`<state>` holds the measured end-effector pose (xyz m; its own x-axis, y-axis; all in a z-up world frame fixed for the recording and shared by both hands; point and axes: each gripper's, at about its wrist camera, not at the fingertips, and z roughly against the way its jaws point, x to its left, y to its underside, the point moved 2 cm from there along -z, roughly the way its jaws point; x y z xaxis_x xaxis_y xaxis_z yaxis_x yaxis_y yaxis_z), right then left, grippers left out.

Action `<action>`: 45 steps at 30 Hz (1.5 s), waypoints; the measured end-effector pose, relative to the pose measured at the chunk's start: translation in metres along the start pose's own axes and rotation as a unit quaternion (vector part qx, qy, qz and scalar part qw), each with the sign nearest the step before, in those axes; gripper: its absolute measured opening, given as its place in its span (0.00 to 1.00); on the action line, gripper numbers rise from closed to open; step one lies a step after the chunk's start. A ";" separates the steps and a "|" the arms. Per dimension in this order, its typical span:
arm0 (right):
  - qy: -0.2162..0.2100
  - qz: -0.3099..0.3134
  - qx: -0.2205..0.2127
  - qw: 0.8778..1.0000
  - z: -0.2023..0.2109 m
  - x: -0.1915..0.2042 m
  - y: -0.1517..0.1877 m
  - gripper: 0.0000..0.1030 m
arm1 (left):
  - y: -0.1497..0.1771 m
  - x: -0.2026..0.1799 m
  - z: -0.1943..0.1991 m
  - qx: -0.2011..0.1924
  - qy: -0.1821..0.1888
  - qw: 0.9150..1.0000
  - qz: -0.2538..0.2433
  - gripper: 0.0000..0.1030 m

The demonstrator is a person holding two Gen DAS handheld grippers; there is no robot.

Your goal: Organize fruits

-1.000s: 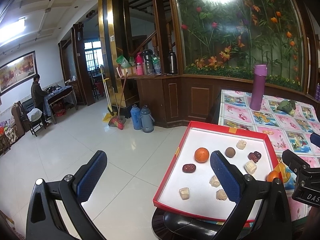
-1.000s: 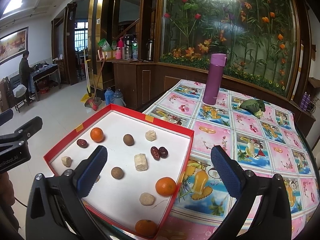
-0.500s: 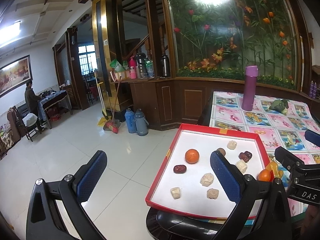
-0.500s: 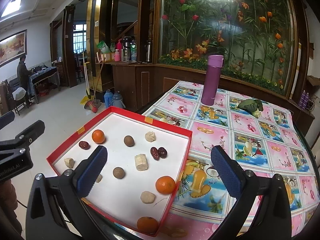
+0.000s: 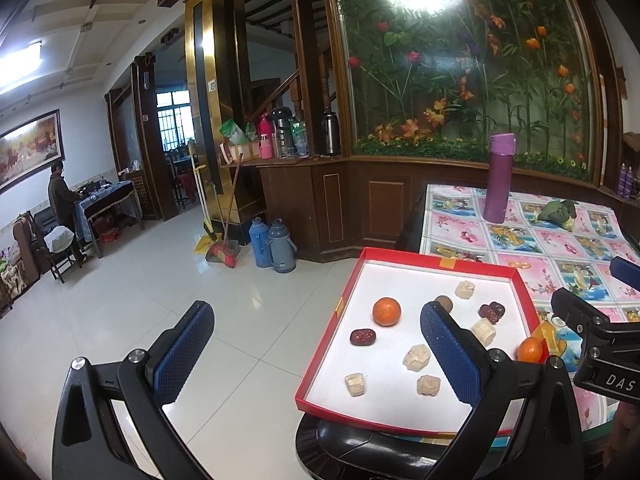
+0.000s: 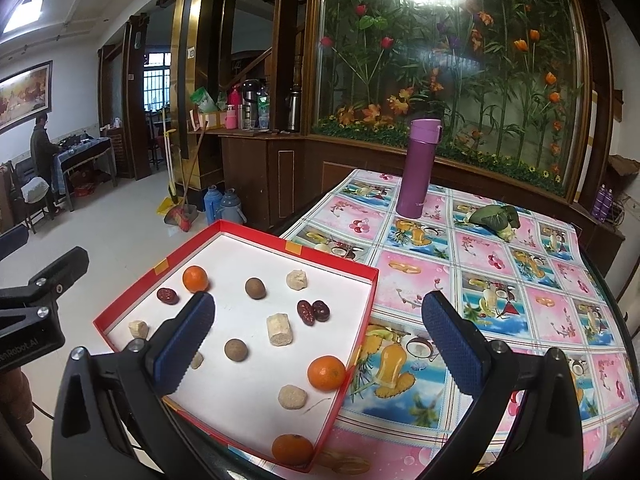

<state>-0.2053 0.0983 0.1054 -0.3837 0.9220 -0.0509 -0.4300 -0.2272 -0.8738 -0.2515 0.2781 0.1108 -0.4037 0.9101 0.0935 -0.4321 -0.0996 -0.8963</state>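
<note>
A red tray (image 6: 362, 320) with a white floor sits at the left edge of the desk (image 6: 520, 280), which is covered with a pink patterned cloth. The fruits lie loose inside the tray. Three oranges show in the right wrist view: one (image 6: 195, 279) near the far left wall, one (image 6: 326, 373) against the right wall, and one (image 6: 292, 449) in the near corner. A single date (image 6: 167, 295) lies just beside the far orange, and two dates (image 6: 313, 312) touch each other near the middle. Two round brown fruits (image 6: 255, 288) and several pale chunks (image 6: 279, 329) are scattered between them, apart from one another.

The left gripper (image 5: 316, 356) hovers with its jaws spread wide and empty; one finger is over the floor beside the desk, the other over the tray. The right gripper (image 6: 318, 338) is likewise wide apart and holds nothing, one finger above the tray, the other above the cloth.

A purple bottle (image 6: 418, 168) stands upright at the far side of the desk, well apart from the tray, and a green leafy bundle (image 6: 498, 218) lies to its right. A person (image 5: 60, 196) stands at a table across the room.
</note>
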 end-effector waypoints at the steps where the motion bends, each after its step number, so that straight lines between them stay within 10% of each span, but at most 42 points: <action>1: -0.001 0.000 0.001 1.000 -0.001 0.000 0.000 1.00 | 0.001 0.001 -0.001 0.001 -0.003 1.000 0.000 1.00; 45: -0.005 -0.005 0.016 1.000 -0.017 -0.006 0.008 1.00 | 0.000 -0.007 -0.010 0.019 0.004 1.000 -0.003 1.00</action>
<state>-0.1923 0.0964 0.0900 -0.3881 0.9209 -0.0370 -0.4591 -0.2280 -0.8586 -0.2407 0.2754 0.1054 -0.3943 0.9141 0.0946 -0.4646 -0.1095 -0.8787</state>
